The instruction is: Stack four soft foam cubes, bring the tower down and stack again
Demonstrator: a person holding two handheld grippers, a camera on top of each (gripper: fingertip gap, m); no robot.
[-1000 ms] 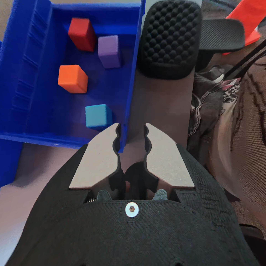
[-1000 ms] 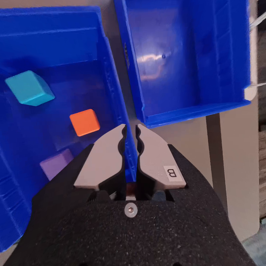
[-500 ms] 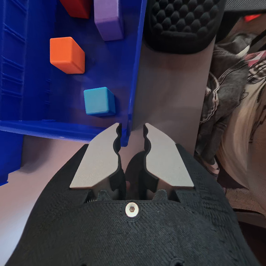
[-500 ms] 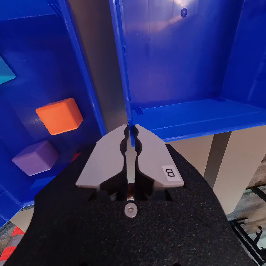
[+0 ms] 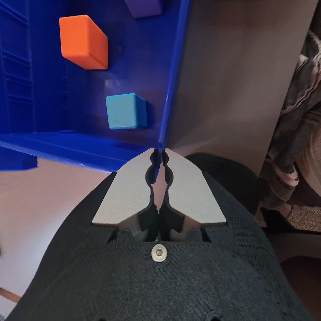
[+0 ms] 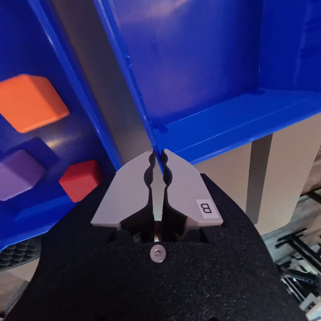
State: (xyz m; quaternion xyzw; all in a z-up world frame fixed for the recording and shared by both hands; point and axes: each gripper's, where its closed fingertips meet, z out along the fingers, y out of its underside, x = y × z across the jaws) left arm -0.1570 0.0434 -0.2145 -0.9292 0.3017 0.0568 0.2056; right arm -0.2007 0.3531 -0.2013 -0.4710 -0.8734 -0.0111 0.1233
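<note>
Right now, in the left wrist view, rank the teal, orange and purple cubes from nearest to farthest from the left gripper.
1. The teal cube, just left of the bin wall pinched by the left gripper.
2. The orange cube, farther up and left in the bin.
3. The purple cube, at the top edge, partly cut off.

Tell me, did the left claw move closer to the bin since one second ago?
Yes. The left claw advanced toward the blue bin and closed on its corner wall.

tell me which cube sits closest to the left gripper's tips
The teal cube, lying in the blue bin just beyond the left gripper. The orange cube and purple cube lie farther up the bin.
</note>
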